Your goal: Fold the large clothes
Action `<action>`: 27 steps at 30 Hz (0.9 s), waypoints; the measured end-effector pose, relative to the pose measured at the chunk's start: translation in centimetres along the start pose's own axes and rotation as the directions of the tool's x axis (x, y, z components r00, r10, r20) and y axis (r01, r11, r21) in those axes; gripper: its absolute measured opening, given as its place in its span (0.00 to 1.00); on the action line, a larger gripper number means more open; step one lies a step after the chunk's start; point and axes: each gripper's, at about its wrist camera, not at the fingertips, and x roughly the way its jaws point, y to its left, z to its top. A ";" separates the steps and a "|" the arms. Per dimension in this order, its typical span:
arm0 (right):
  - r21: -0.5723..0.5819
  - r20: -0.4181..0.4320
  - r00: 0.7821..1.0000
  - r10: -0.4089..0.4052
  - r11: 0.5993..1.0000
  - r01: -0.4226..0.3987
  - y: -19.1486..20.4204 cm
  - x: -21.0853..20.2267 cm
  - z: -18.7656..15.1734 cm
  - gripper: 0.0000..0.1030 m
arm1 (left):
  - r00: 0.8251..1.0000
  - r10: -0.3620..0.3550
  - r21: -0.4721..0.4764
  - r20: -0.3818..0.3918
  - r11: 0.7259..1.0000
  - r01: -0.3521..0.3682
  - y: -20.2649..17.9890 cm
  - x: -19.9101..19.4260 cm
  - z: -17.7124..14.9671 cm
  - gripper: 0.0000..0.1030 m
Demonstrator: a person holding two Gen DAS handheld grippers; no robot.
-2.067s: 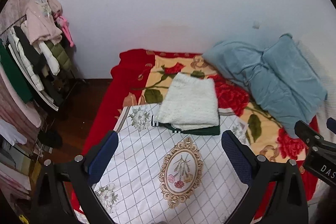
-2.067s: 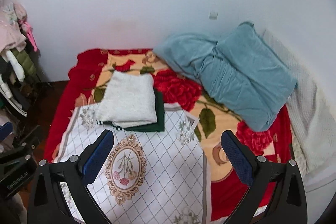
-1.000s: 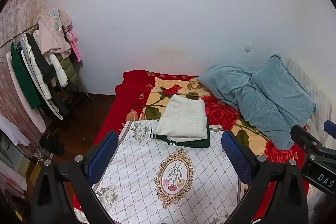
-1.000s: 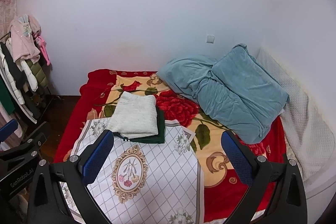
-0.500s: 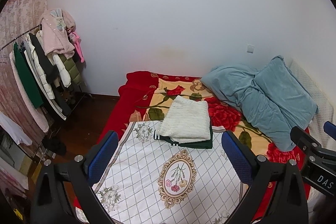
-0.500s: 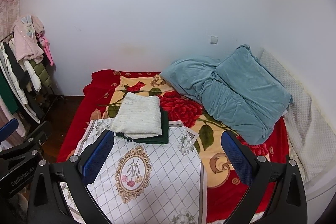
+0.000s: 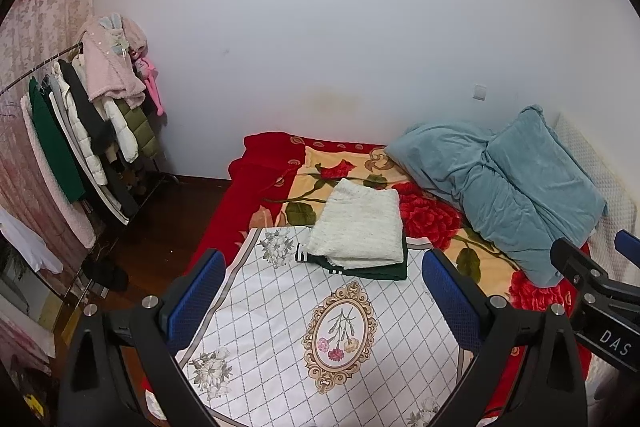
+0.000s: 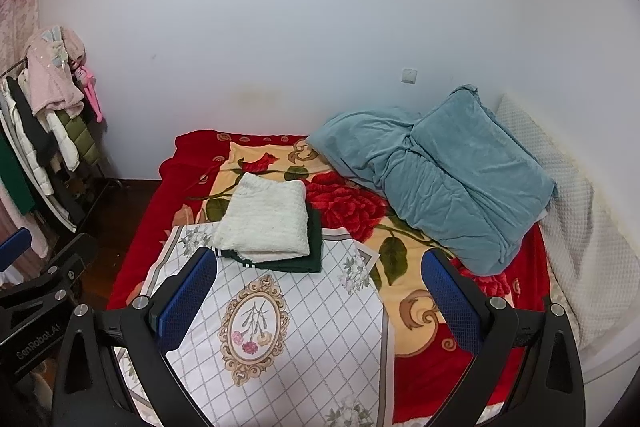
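A folded white knit garment (image 7: 360,229) lies on a folded dark green garment (image 7: 384,269) at the far edge of a white patterned cloth (image 7: 320,331) on the bed. It also shows in the right wrist view (image 8: 266,223). My left gripper (image 7: 324,291) is open and empty, held well back above the cloth. My right gripper (image 8: 316,291) is open and empty too, to the right of the left one. The right gripper's body shows in the left wrist view (image 7: 596,291).
The bed has a red floral blanket (image 8: 352,207). A blue folded duvet (image 8: 448,179) and a white pillow (image 8: 580,247) lie at the right. A clothes rack (image 7: 88,131) with hanging coats stands on the floor at the left. A white wall is behind.
Both grippers have pulled back and up from the folded stack, so the bed looks smaller and more wall shows. The stack has not moved.
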 end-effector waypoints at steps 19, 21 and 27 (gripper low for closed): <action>-0.010 -0.007 1.000 0.013 1.000 -0.013 0.6 0.2 -0.5 1.00 | 1.000 0.008 0.003 -0.001 1.000 -0.008 0.6 -0.2 -0.3 0.98; -0.009 -0.007 1.000 0.012 1.000 -0.012 0.5 0.2 -0.5 1.00 | 1.000 0.009 0.004 0.001 1.000 -0.009 0.6 -0.3 -0.3 0.98; -0.009 -0.012 1.000 0.018 1.000 -0.018 0.7 0.5 -0.6 1.00 | 1.000 0.010 0.004 0.001 1.000 -0.010 0.7 -0.3 -0.3 0.98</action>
